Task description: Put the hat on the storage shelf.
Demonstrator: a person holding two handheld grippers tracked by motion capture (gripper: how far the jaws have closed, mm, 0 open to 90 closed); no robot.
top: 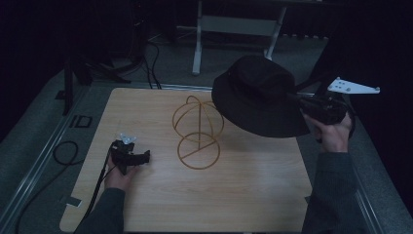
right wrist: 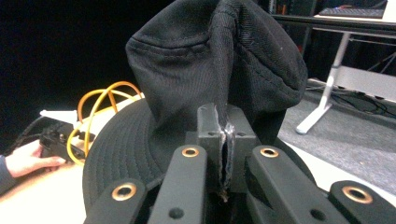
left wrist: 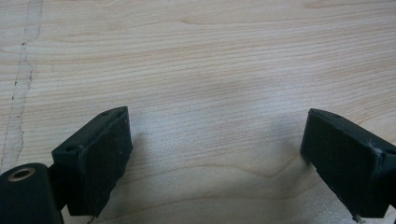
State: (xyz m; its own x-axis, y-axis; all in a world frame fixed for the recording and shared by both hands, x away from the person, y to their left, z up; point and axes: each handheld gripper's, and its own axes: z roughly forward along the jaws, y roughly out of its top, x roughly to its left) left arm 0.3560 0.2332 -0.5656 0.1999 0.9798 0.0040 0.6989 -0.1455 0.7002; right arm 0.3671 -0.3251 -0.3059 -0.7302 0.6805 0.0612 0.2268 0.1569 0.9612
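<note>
A black bucket hat [top: 258, 95] hangs in the air over the table's right rear part, just right of a gold wire hat stand [top: 197, 131]. My right gripper [top: 298, 100] is shut on the hat, held level at the table's right edge. In the right gripper view its jaws meet at the right gripper's tip [right wrist: 224, 135], pinching the hat [right wrist: 219, 70] fabric, with the wire stand [right wrist: 100, 109] behind at left. My left gripper [top: 143, 157] rests on the table at front left. In the left gripper view the left gripper [left wrist: 215, 149] stands open over bare wood.
The wooden table [top: 253, 195] sits on grey floor. A white desk frame [top: 234, 29] stands behind the table. Black cables [top: 63, 153] lie on the floor at left. A grey three-cornered plate [top: 353, 87] tops the right gripper.
</note>
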